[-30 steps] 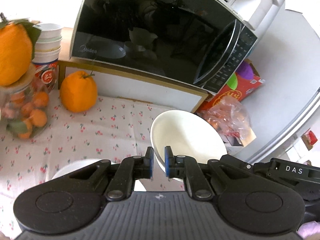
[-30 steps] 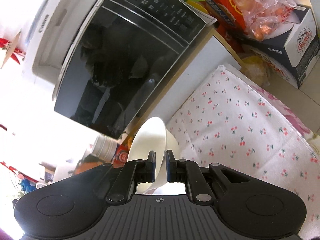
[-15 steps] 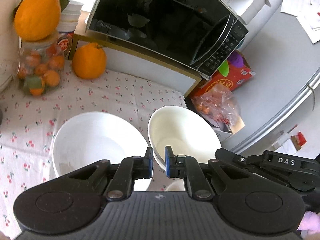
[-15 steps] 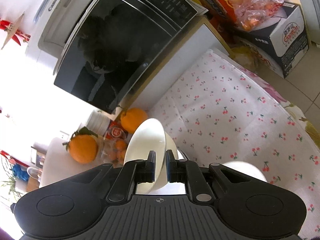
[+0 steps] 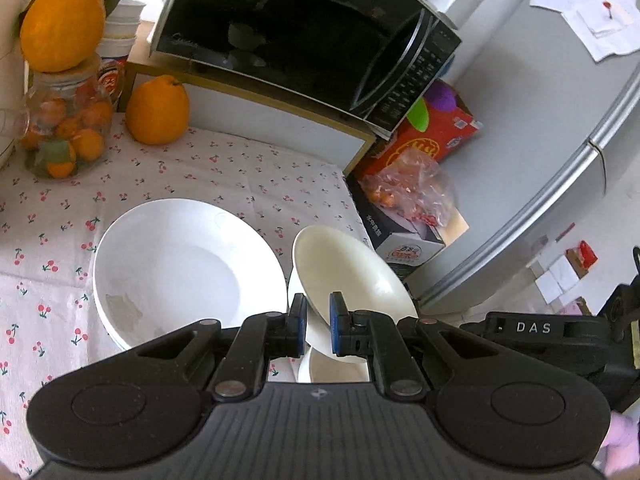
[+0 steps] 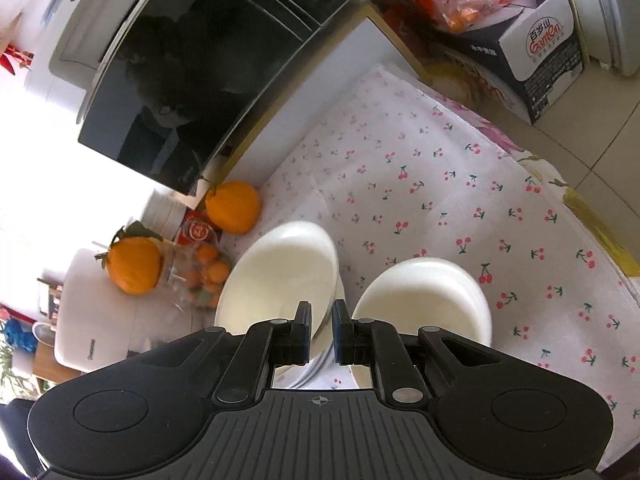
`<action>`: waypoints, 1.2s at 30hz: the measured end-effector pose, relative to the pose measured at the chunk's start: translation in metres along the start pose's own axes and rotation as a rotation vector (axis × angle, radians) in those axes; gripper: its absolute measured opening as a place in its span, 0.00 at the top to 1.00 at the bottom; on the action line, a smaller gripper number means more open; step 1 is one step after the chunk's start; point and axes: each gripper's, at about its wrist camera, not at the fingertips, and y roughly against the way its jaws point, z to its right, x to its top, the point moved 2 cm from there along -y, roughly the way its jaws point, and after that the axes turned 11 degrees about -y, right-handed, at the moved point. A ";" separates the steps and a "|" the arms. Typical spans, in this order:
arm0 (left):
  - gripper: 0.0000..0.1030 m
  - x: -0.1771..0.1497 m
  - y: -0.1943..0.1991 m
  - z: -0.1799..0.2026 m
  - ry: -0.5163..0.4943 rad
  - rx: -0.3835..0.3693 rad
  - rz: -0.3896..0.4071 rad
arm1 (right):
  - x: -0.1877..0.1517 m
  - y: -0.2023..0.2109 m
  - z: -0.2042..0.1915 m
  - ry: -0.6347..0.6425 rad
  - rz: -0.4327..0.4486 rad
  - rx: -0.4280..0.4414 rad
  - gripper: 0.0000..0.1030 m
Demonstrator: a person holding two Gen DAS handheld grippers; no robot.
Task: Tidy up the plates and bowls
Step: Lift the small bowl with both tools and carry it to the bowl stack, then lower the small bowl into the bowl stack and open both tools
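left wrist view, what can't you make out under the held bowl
All in the left wrist view:
- Lower bowl: mostly hidden by the held bowl and left gripper; stack count unclear.
- White plate: near rim hidden behind the gripper body; how many stacked, unclear.
- Whether held bowl touches lower bowl: hidden.

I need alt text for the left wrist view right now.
The left hand-held gripper pinches the rim of a tilted white bowl, held above another bowl beside a stack of white plates on a cherry-print tablecloth. Behind sit a black microwave and oranges.
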 end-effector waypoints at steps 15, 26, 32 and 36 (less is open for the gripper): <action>0.90 -0.015 -0.015 0.009 -0.011 -0.037 -0.085 | -0.002 0.011 0.010 0.071 -0.010 -0.118 0.88; 0.89 -0.031 -0.032 0.018 -0.046 -0.028 -0.182 | -0.007 0.011 0.017 0.161 -0.019 -0.231 0.86; 0.88 -0.033 -0.037 0.020 -0.069 -0.015 -0.209 | -0.011 0.007 0.017 0.208 -0.032 -0.277 0.86; 0.87 -0.035 -0.042 0.020 -0.081 -0.009 -0.229 | -0.014 0.004 0.016 0.245 -0.034 -0.306 0.86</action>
